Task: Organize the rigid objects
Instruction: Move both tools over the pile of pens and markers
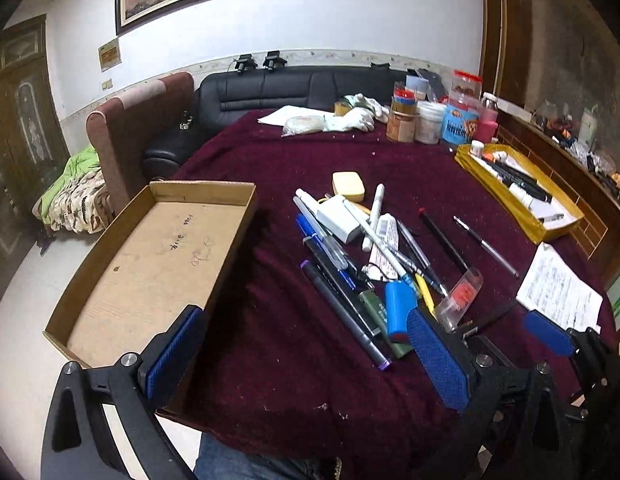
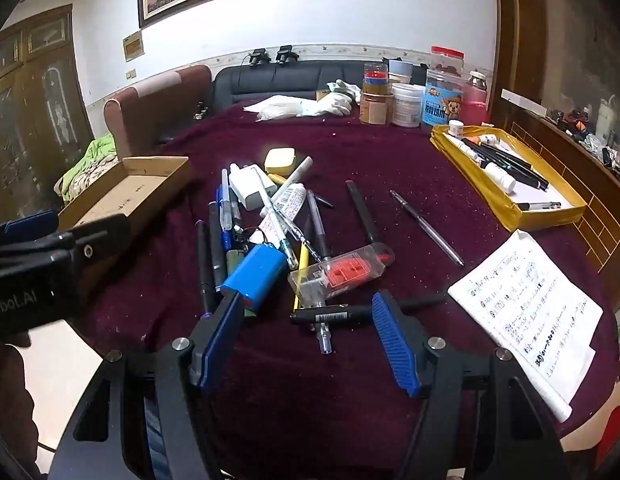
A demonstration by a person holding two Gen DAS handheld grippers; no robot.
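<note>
A heap of pens, markers and small items (image 1: 362, 256) lies mid-table on the maroon cloth; it also shows in the right wrist view (image 2: 278, 224). It holds a blue battery pack (image 2: 256, 270), a clear case with an orange insert (image 2: 342, 272), a white charger (image 2: 252, 186) and a yellow box (image 2: 281, 160). A black marker (image 2: 334, 314) lies between my right gripper's (image 2: 310, 320) open fingers. My left gripper (image 1: 306, 344) is open and empty, between the bare cardboard tray (image 1: 158, 256) and the heap.
A yellow tray (image 1: 522, 196) with pens and small bottles sits at the right; it also shows in the right wrist view (image 2: 506, 172). Jars and tubs (image 1: 438, 114), white gloves (image 1: 350, 114) stand at the back. A printed sheet (image 2: 526, 304) lies near right.
</note>
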